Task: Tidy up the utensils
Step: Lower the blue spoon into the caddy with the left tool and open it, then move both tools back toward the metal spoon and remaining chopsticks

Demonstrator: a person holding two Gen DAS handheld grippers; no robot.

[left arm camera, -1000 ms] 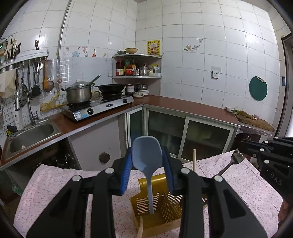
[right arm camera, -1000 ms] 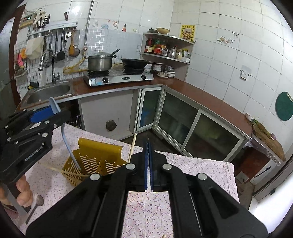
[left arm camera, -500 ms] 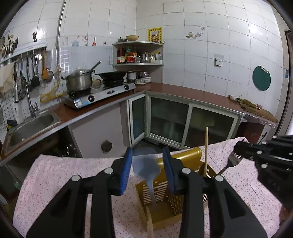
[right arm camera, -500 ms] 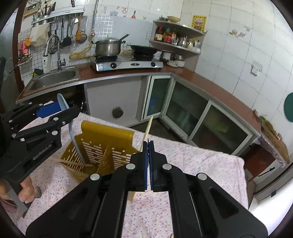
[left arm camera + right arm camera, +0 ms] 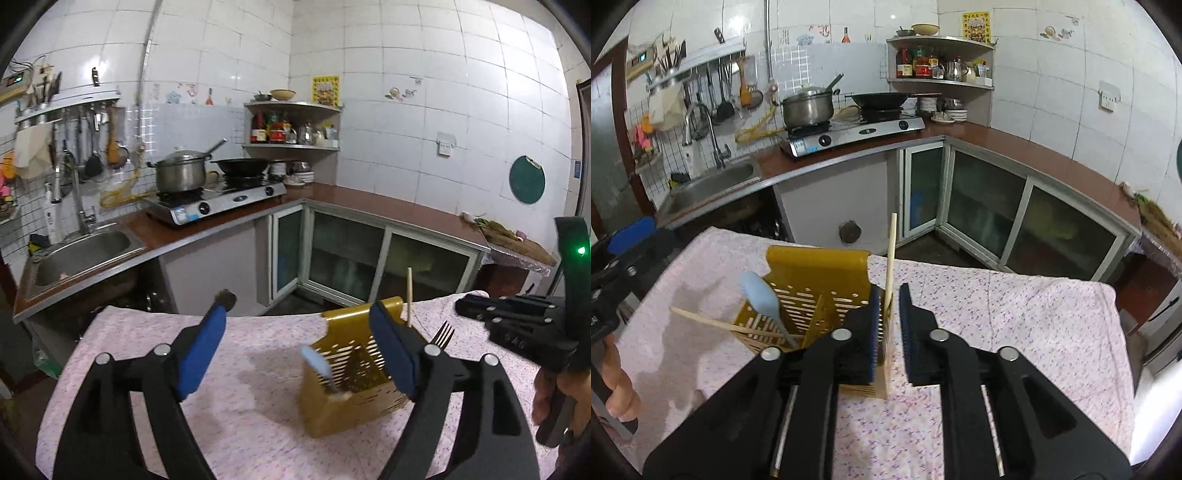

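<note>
Left gripper (image 5: 297,349) jaws wide apart, blue spoon (image 5: 761,298) leaning in yellow caddy (image 5: 816,273); right gripper (image 5: 888,317) jaws slightly parted; fork (image 5: 442,331) visible only from left wrist.

Both wrists (close) share caddy (image 5: 347,391).

— What are those tools made of?

— Both are matte black plastic. The left gripper (image 5: 297,345) has two long arms, each with a silver round screw head, and its fingers (image 5: 199,350) carry bright blue pads.

— And the other one?

— The right gripper (image 5: 888,325) is the same build, with ribbed blue pads and silver rods along its arms. From the left camera its body shows pale lettering and a green light. Bare skin shows on the right hand (image 5: 550,395).
</note>
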